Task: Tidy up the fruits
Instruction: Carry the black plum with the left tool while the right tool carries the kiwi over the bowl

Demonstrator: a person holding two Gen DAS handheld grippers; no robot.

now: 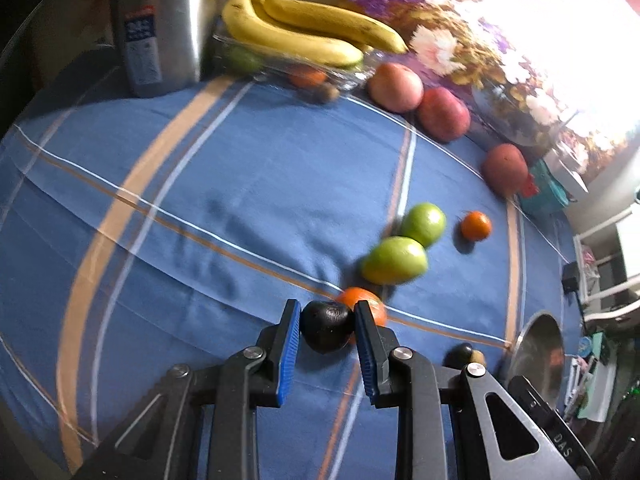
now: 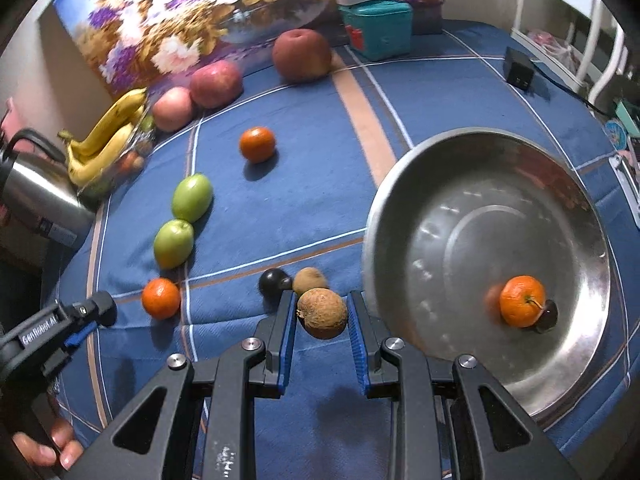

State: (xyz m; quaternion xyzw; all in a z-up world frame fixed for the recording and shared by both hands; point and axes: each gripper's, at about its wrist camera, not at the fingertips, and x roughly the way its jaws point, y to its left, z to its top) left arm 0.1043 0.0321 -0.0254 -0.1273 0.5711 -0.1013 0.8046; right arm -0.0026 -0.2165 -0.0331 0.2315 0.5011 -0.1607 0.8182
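Left tongs pinch a dark plum between their blue pads, just in front of a tangerine lying on the blue plaid cloth. At the far left of that view stands a steel kettle, and beside it a clear tray carries a bunch of bananas. To the right of the tray three red apples line the floral panel. Nearer, two green apples touch each other, with a second tangerine just to their right.

In the right wrist view, the left tongs show from the side at the left edge, near a tangerine. Right tongs sit around a brown kiwi; the left pad touches it, while a thin gap shows at the right pad, so I cannot tell whether they grip it. Just behind lie another dark plum and a second kiwi. Farther right, a steel bowl holds a tangerine and a dark cherry, touching each other. A teal box stands at the back.
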